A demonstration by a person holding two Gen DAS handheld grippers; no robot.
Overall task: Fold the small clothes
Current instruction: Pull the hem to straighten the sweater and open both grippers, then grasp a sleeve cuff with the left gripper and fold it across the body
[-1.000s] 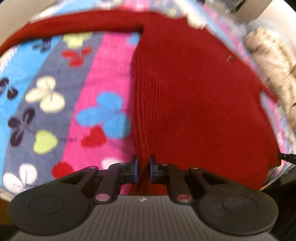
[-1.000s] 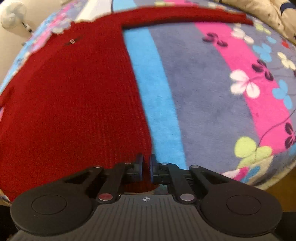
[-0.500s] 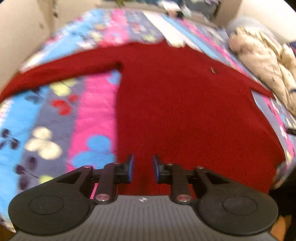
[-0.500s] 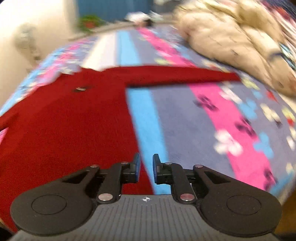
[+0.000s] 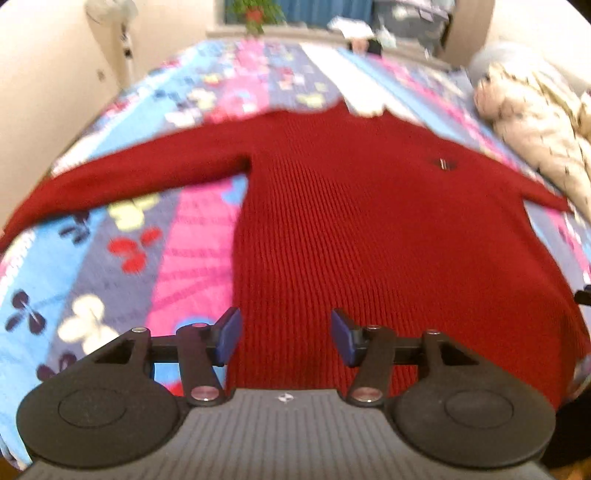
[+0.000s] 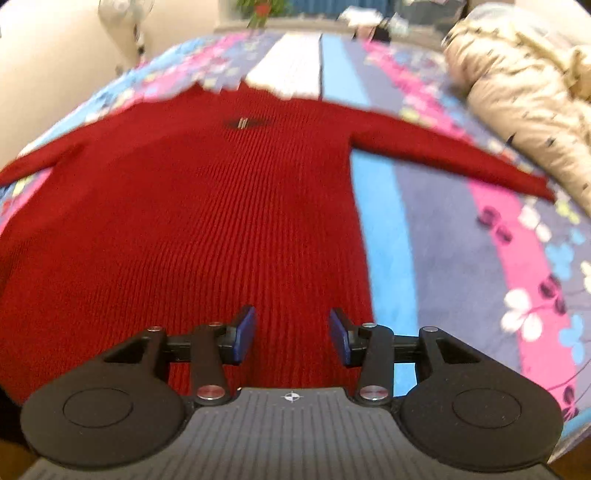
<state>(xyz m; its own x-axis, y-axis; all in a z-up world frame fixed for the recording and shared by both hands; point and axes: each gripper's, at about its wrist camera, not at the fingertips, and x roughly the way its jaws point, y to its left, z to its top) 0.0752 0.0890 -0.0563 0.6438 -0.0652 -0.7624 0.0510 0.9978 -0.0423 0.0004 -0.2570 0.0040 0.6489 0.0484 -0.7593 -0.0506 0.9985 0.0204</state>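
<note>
A red knitted sweater (image 5: 369, 229) lies flat on the bed, front up, both sleeves spread out sideways, a small dark label on its chest. In the left wrist view my left gripper (image 5: 284, 336) hovers over the sweater's near left hem. Its jaws are opening and nothing is between the blue pads (image 5: 227, 338). The right wrist view shows the same sweater (image 6: 192, 229) with my right gripper (image 6: 291, 336) above its near right hem. Those jaws are opening too, apart from the fabric and empty.
The bed carries a striped blanket (image 6: 461, 266) with flowers and butterflies in blue, grey and pink. A cream quilted jacket (image 6: 524, 96) is heaped at the far right. A standing fan (image 6: 127, 14) and a wall are at the far left, a plant (image 5: 255, 14) at the back.
Both grippers were shut on the sweater's bottom hem, then let go and opened. Both have drawn back and tilted up, so the whole sweater and the room now show.
</note>
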